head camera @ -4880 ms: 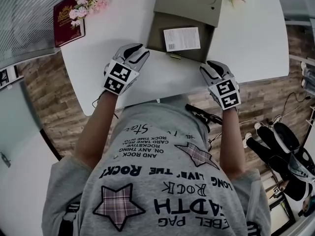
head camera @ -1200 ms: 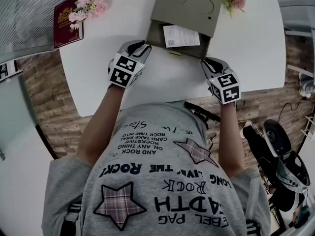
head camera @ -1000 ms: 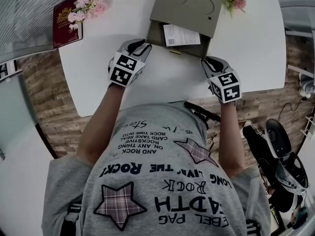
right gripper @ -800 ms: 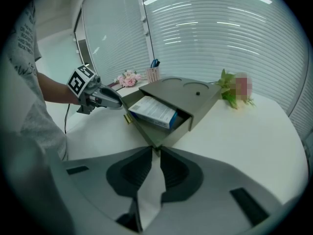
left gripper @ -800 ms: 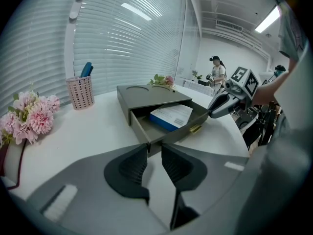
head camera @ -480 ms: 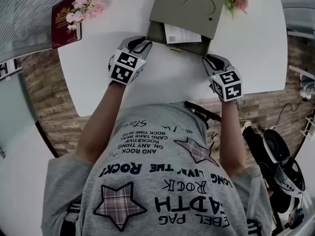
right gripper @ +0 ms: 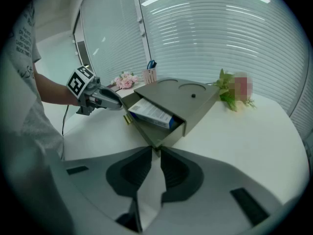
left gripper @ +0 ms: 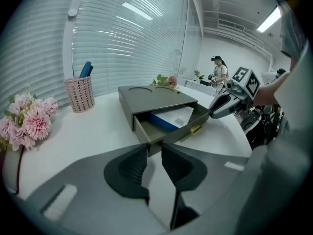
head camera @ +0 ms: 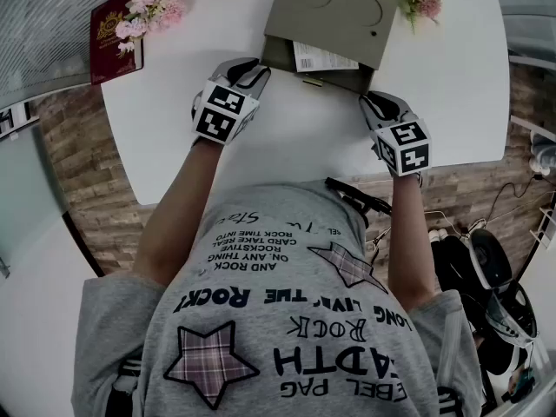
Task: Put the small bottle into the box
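The drawer (head camera: 340,78) has slid further into the box (head camera: 334,11), left gripper (head camera: 253,66) and right gripper (head camera: 373,102) narrowly parted, empty.

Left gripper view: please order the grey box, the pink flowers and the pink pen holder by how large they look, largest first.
1. grey box
2. pink flowers, though they sit nearer the camera, so this rank is unsure
3. pink pen holder

Bright, even light from ceiling strips (left gripper: 272,18), soft shadows, strong fisheye bending, dark corners.
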The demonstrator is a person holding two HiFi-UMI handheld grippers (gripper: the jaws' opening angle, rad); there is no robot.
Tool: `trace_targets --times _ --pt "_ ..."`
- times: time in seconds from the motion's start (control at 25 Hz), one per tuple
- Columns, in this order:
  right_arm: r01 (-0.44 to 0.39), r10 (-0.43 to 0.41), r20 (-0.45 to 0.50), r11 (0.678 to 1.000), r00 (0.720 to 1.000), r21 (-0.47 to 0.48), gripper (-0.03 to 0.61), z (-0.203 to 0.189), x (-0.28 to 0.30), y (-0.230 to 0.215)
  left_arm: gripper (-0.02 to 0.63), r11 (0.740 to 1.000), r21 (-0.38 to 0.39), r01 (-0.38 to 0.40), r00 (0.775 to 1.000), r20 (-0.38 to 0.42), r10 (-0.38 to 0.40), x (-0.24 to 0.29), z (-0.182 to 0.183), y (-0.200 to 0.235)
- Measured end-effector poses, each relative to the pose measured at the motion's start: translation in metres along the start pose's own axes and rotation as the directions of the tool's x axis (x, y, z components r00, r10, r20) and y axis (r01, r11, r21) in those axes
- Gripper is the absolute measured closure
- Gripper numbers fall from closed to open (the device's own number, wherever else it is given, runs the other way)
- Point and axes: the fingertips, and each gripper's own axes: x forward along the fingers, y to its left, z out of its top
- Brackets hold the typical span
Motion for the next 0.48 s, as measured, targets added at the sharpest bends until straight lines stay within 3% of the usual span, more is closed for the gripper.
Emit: trace_targets --times 0.48 --pt "0.044 -0.044 -0.004 0.999 0.999 -0.002 0.517 0.0068 0.0048 -0.01 0.514 1.0 -0.002 -0.004 1.0 0.0 0.004 0.0075 0.007 0.0069"
